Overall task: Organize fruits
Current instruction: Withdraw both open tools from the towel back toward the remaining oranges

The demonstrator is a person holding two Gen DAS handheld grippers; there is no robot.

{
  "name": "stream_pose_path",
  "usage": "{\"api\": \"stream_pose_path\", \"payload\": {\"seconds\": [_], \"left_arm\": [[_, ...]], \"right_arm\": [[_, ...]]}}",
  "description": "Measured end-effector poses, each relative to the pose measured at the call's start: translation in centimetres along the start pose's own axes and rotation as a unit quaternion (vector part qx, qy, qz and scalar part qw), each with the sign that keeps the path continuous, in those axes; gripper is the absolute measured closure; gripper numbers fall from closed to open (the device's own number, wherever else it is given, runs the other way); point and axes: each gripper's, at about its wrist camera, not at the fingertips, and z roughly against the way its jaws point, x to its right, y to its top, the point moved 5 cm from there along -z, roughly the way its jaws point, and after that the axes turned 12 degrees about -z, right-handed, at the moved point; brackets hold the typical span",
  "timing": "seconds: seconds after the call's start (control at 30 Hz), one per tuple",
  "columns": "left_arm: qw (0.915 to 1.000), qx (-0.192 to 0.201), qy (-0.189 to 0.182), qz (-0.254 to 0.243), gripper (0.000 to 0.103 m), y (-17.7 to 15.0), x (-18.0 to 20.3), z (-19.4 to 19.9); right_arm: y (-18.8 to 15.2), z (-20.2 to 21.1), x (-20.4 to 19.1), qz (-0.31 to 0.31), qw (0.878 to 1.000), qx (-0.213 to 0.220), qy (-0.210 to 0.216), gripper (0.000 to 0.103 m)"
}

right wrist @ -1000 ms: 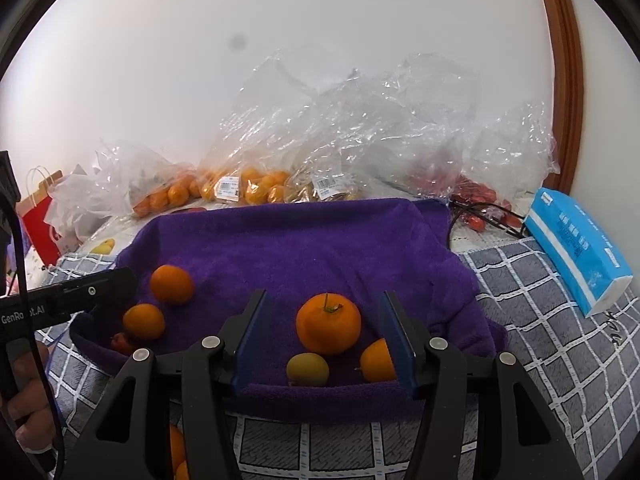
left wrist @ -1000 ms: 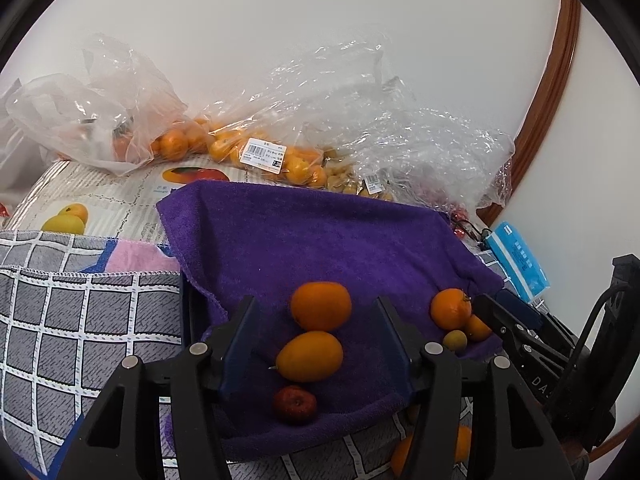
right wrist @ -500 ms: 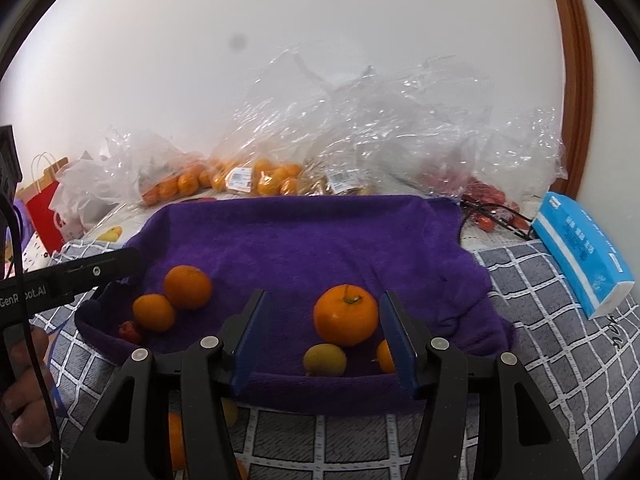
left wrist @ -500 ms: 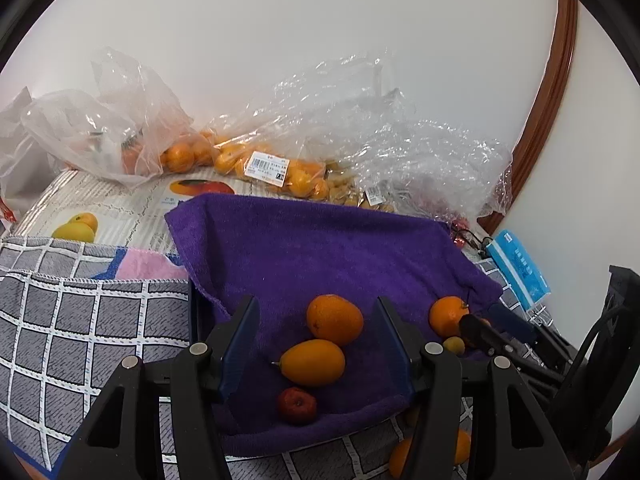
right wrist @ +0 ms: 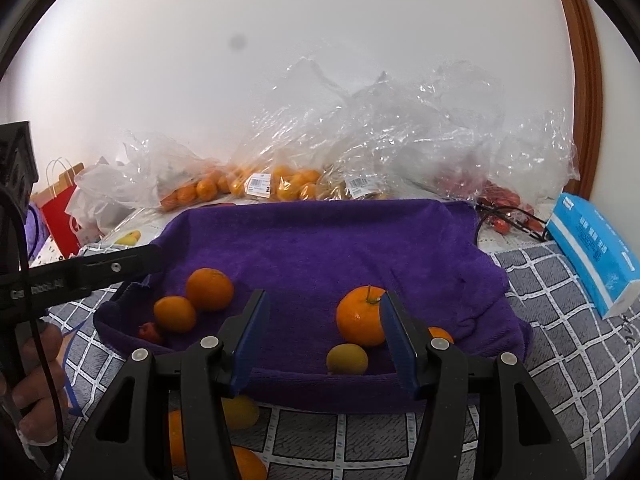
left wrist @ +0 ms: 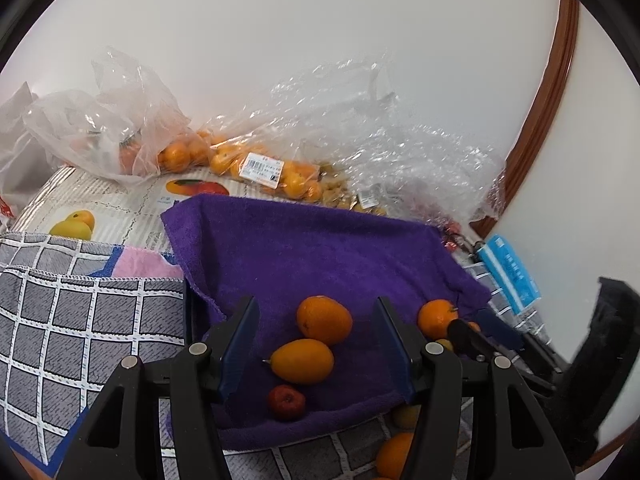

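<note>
A purple towel (left wrist: 320,248) lines a shallow tray. At its left front lie a round orange (left wrist: 324,320), an oval yellow-orange fruit (left wrist: 302,361) and a small red fruit (left wrist: 286,402). My left gripper (left wrist: 316,306) hovers open just in front of them, touching none. At the right front sit a stemmed orange (right wrist: 358,318), a small yellow-green fruit (right wrist: 347,359) and a small orange (right wrist: 440,334). My right gripper (right wrist: 325,296) is open and empty. The stemmed orange shows just beyond its right finger.
Clear plastic bags (right wrist: 360,140) of oranges and other fruit line the wall. A blue tissue pack (right wrist: 592,256) lies at the right and a red paper bag (right wrist: 60,216) at the left. Loose fruits (right wrist: 240,412) rest on the checked cloth (right wrist: 560,340) before the towel.
The right gripper has swung slightly left, so the stemmed orange now sits by its right finger instead of between the fingers. The left gripper has barely shifted.
</note>
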Motion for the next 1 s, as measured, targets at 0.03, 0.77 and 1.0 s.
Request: {"api": "stream_pose_path", "payload": {"seconds": [0.03,0.77,1.0], "left_arm": [[1.0,0.004,0.0,-0.003,0.046,0.1,0.1,0.3],[0.9951,-0.062,0.075,0.014,0.045,-7.9,-0.4,7.3],[0.9883,-0.1,0.114,0.021,0.047,-11.5,-1.2,6.4]], "right_arm": [[0.1,0.0,0.2,-0.004,1.0,0.001,0.001,0.046],[-4.6,7.5,0.0,-0.031,0.999,-0.033,-0.014,0.05],[-7.1,7.0,-1.8,-0.008,0.996,-0.083,0.02,0.06]]}}
